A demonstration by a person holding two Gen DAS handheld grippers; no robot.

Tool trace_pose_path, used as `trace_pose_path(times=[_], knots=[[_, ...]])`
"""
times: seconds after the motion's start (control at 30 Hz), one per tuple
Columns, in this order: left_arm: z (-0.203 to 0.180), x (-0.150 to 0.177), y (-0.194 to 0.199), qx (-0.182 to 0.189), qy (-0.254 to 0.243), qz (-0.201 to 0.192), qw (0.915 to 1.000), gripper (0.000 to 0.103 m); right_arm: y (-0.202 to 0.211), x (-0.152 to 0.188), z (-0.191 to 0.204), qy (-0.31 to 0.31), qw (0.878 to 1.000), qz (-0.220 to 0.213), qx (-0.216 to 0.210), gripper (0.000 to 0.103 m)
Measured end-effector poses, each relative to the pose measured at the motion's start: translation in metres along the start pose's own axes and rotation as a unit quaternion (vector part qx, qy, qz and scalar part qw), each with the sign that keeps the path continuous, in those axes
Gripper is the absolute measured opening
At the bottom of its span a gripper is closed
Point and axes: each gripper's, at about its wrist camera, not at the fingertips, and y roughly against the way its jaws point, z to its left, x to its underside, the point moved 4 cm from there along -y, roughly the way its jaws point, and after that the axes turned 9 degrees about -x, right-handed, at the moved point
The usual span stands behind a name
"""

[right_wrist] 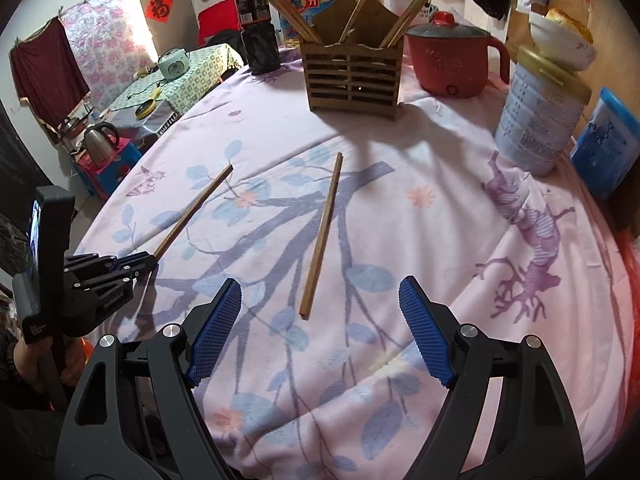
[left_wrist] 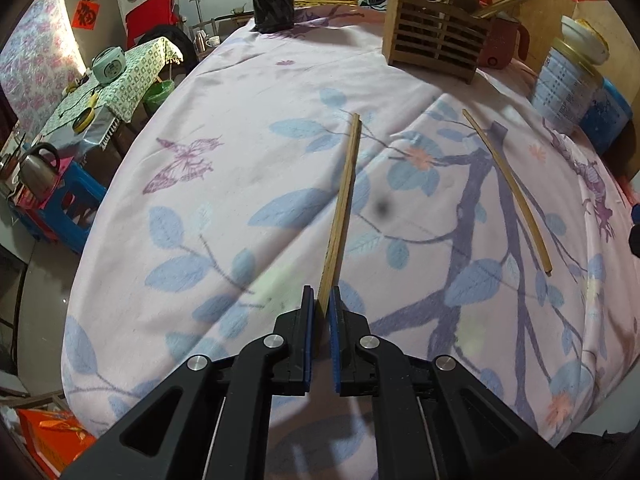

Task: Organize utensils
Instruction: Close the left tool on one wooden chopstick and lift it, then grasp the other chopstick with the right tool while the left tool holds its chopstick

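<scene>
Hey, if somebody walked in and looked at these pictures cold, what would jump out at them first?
Probably the left claw, shut on the near end of a chopstick that stretches out over the flowered pink tablecloth. A second chopstick lies loose on the cloth ahead of the wide-open right claw. At the table's far side stands a slatted wooden holder with more chopsticks in it, a red pot beside it.

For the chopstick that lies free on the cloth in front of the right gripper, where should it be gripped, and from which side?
Grip the loose chopstick at its near end, which points at the open right gripper. Come from above with the fingers on either side of its width. It lies flat on the tablecloth, so probably only its thin sides offer hold.
</scene>
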Motion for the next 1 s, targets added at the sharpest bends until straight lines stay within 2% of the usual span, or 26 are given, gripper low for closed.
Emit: trace_pose_path(times=[0.2, 0.33, 0.47, 0.6, 0.73, 0.8, 0.9, 1.0], knots=[[0.001, 0.005, 0.003, -0.002, 0.000, 0.004, 1.0000, 0.009, -0.005, 0.007, -0.015, -0.044, 0.999, 0.001, -0.015, 0.079], [0.005, 0.012, 0.006, -0.005, -0.005, 0.010, 0.9999, 0.009, -0.011, 0.012, -0.018, -0.044, 0.999, -0.003, -0.015, 0.077], [0.008, 0.019, 0.009, -0.015, -0.015, 0.015, 0.9996, 0.010, -0.028, 0.023, -0.010, -0.014, 1.000, 0.011, -0.011, 0.066], [0.011, 0.023, 0.012, -0.024, -0.022, 0.021, 0.9992, 0.010, -0.045, 0.031, -0.002, -0.016, 0.999, 0.019, -0.024, 0.051], [0.011, 0.024, 0.013, -0.028, -0.022, 0.026, 0.9990, 0.010, -0.059, 0.032, -0.001, -0.019, 1.000, 0.009, -0.020, 0.044], [0.011, 0.024, 0.013, -0.029, -0.023, 0.029, 0.9989, 0.011, -0.068, 0.033, -0.004, -0.025, 1.000, 0.009, -0.016, 0.033], [0.012, 0.026, 0.014, -0.040, -0.027, 0.030, 0.9984, 0.019, -0.073, 0.034, -0.006, -0.022, 1.000, -0.014, 0.004, 0.020], [0.015, 0.028, 0.015, -0.043, -0.030, 0.032, 0.9981, 0.024, -0.074, 0.034, -0.005, -0.012, 1.000, -0.023, 0.018, 0.007]])
